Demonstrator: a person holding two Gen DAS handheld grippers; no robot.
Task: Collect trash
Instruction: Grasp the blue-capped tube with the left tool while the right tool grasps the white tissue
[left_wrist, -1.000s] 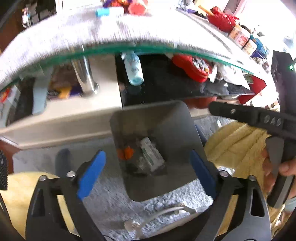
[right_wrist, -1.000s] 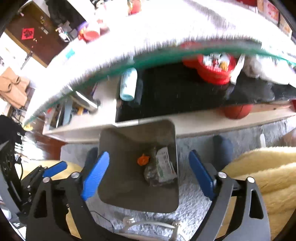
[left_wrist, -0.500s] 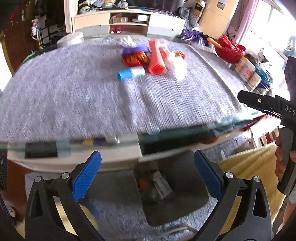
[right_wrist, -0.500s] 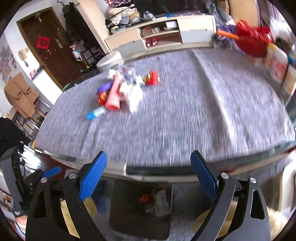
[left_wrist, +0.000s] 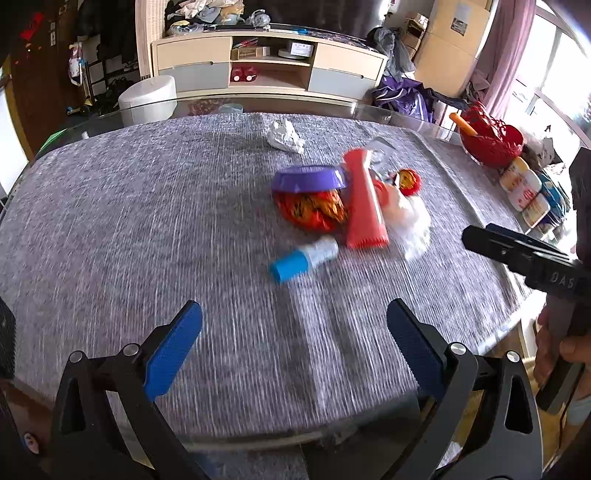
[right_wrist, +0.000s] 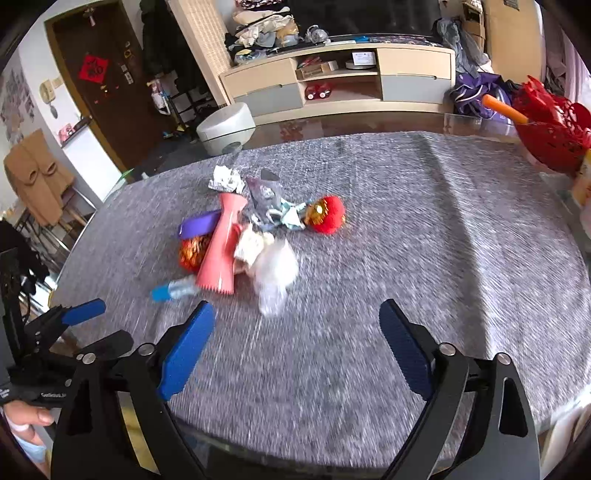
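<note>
A pile of trash lies mid-table on the grey cloth (left_wrist: 147, 229): a red tube (left_wrist: 364, 206), a purple lid (left_wrist: 308, 179) over a red-orange wrapper (left_wrist: 312, 210), a small blue-capped bottle (left_wrist: 303, 260), white plastic (left_wrist: 410, 225), a red ball (left_wrist: 408, 181) and crumpled foil (left_wrist: 284, 136). The same pile shows in the right wrist view, with the tube (right_wrist: 219, 251), bottle (right_wrist: 175, 290) and ball (right_wrist: 327, 214). My left gripper (left_wrist: 293, 350) and right gripper (right_wrist: 295, 350) are both open and empty, above the table's near edge, short of the pile.
A red basket (left_wrist: 491, 134) and several jars (left_wrist: 524, 188) stand at the table's right edge. The right gripper's body (left_wrist: 532, 258) shows at the left view's right side. A TV cabinet (right_wrist: 332, 77) and a white stool (right_wrist: 225, 127) stand beyond the table.
Both grippers rose from over the bin on the floor to above the tabletop and moved forward. The trash pile is now nearer. The bin has dropped out of view.
</note>
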